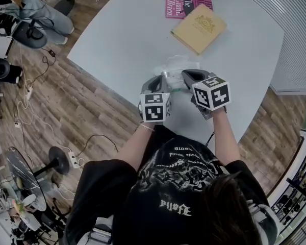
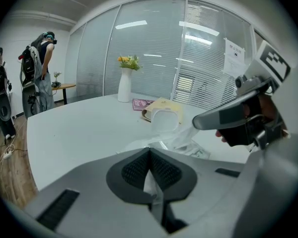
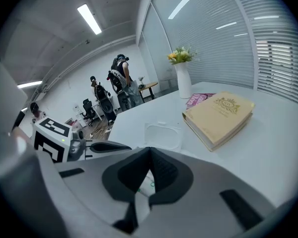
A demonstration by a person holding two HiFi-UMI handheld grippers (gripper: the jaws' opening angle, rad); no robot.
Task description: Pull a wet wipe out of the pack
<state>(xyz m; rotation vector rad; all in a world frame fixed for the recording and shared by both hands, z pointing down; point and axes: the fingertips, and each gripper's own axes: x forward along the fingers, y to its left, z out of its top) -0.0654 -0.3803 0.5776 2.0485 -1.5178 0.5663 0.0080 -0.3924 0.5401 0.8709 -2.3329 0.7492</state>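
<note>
From above, both my hand-held grippers meet over the pack (image 1: 176, 64) near the white tabletop (image 1: 127, 34) edge, left hand-held gripper (image 1: 164, 75) beside right hand-held gripper (image 1: 186, 74).

Along my left jaws, the pads are pressed together on a thin strip of the pack's film, its lid (image 2: 166, 119) standing open beyond.

Along my right jaws, the pads pinch a white wet wipe (image 3: 145, 182).
</note>
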